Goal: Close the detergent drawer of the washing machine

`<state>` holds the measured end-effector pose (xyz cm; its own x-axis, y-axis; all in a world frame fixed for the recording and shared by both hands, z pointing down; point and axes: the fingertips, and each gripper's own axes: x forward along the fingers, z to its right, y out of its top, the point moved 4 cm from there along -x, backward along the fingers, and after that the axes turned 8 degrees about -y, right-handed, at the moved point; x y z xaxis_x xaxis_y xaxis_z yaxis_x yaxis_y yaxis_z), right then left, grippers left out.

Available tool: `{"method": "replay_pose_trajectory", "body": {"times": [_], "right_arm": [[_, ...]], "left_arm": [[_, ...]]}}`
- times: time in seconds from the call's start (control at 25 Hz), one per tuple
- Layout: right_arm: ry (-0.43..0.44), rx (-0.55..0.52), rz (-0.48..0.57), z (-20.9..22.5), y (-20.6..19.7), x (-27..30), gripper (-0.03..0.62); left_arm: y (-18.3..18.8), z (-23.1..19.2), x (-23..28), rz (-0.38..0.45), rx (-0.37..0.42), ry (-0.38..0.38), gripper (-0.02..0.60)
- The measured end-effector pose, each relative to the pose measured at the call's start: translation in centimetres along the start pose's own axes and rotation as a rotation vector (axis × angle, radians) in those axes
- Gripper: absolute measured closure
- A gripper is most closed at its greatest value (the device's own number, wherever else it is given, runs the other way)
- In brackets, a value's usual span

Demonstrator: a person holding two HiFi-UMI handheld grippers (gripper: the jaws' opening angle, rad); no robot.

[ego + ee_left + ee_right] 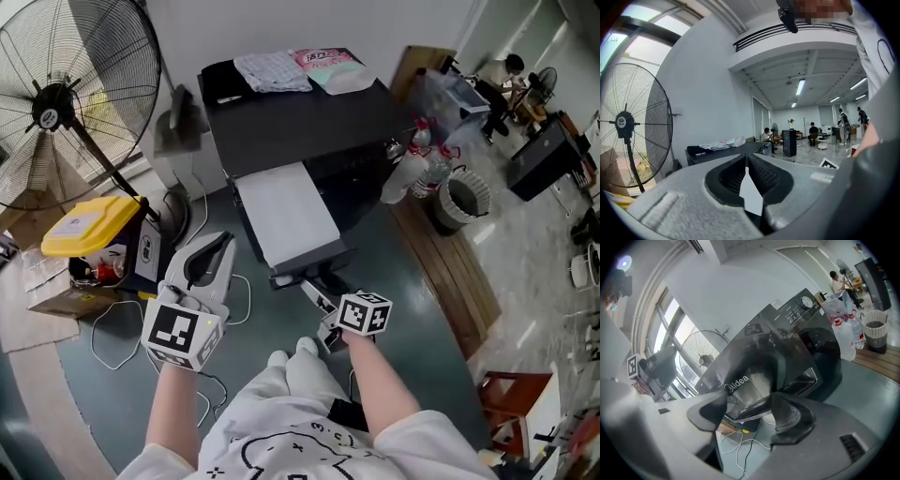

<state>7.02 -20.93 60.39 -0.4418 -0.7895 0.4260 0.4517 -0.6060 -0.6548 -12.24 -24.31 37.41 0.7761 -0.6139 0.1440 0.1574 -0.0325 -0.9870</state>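
Note:
The dark washing machine (300, 122) stands ahead with its detergent drawer (281, 214) pulled out toward me, pale on top with a dark front. In the right gripper view that front, marked Midea (740, 380), fills the space just beyond the jaws. My right gripper (315, 292) is open at the drawer's front edge, its fingers (787, 418) spread either side of the panel's lower part. My left gripper (223, 244) hangs shut and empty to the left of the drawer, apart from it. It points at the room, its fingertips (754, 165) pressed together.
A large floor fan (56, 103) stands at the left. Near it is a yellow-lidded box (94, 225), with loose cables (112, 328) on the floor. Folded clothes (272, 70) lie on the machine. Water bottles (412, 169), a waste basket (464, 202) and a wooden platform (450, 272) are on the right.

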Motion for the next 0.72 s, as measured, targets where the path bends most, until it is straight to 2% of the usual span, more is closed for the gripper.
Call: {"method": "replay_pose_trajectory", "body": {"times": [0.72], "right_arm": [[0.000,0.002,-0.095,0.2,1.4,2.3,0.316]], "left_arm": [[0.8,-1.6,3.8,-0.004,-0.030,0.056,0.563]]}}
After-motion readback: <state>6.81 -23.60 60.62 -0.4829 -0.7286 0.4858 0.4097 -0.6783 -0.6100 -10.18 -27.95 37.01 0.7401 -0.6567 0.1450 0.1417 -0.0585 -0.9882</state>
